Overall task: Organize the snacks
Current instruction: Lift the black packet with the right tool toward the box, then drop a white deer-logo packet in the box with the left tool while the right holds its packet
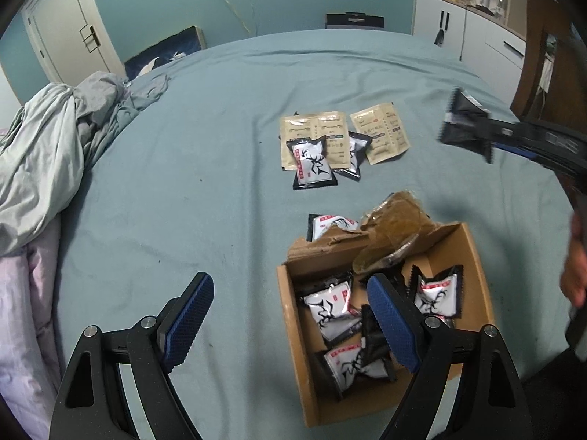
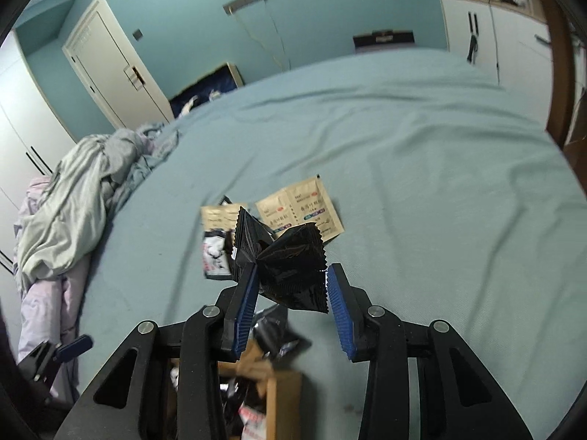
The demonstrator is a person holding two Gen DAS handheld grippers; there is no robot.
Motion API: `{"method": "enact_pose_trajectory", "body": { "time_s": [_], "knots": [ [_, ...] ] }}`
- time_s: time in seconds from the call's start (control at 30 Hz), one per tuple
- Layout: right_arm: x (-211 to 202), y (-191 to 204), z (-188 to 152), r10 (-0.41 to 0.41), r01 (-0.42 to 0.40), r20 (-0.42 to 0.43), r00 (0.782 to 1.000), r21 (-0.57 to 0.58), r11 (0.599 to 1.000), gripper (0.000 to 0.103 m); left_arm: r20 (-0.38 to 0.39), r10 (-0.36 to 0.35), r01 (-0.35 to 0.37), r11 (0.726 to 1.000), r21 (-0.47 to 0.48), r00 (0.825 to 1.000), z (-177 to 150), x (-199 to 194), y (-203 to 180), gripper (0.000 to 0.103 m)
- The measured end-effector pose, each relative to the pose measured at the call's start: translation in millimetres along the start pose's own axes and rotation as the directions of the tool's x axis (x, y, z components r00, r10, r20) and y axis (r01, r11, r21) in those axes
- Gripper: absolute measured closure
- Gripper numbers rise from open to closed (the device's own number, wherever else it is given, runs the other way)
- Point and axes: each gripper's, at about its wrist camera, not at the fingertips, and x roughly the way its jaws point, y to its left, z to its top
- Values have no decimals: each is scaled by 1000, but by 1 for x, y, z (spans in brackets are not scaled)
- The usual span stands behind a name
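We see a black snack packet (image 2: 284,267) pinched in the right gripper (image 2: 290,289), lifted above the bed (image 2: 422,183). At 12 o'clock of it, 2 beige sachets (image 1: 313,139) and 2 deer-print packets (image 1: 312,163) lie together on the sheet. At 6 o'clock sits the cardboard box (image 1: 293,348) holding more packets. The left gripper (image 1: 290,326) hangs spread and empty over the box's left wall.
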Motion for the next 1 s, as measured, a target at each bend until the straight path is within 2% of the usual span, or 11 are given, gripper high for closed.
{"method": "enact_pose_trajectory", "body": {
  "time_s": [0.2, 0.33, 0.47, 0.67, 0.83, 1.0],
  "knots": [
    [-56, -6, -44, -71, 71, 67, 995, 3, 997, 66, -3, 5, -5, 999, 34, 1000, -1, -8, -6, 16],
    [-75, -14, -65, -79, 75, 58, 995, 65, 995, 66, -15, -5, 6, 998, 70, 1000, 6, -10, -13, 16],
    [-89, -21, -80, -87, 83, 40, 995, 97, 992, 66, -39, -27, 30, 997, 64, 999, 14, -7, -15, 16],
    [-88, -25, -72, -70, 66, 31, 997, 102, 993, 66, -92, -35, 36, 999, 16, 995, 32, 14, -6, 16],
    [-65, -29, -58, -56, 57, -18, 998, 91, 994, 66, -148, -44, 32, 996, -78, 988, 60, 44, 11, 16],
    [-46, -27, -47, -36, 40, -57, 998, 81, 996, 66, -185, 26, -33, 999, -31, 982, 90, 81, 6, 16]
  ]
}}
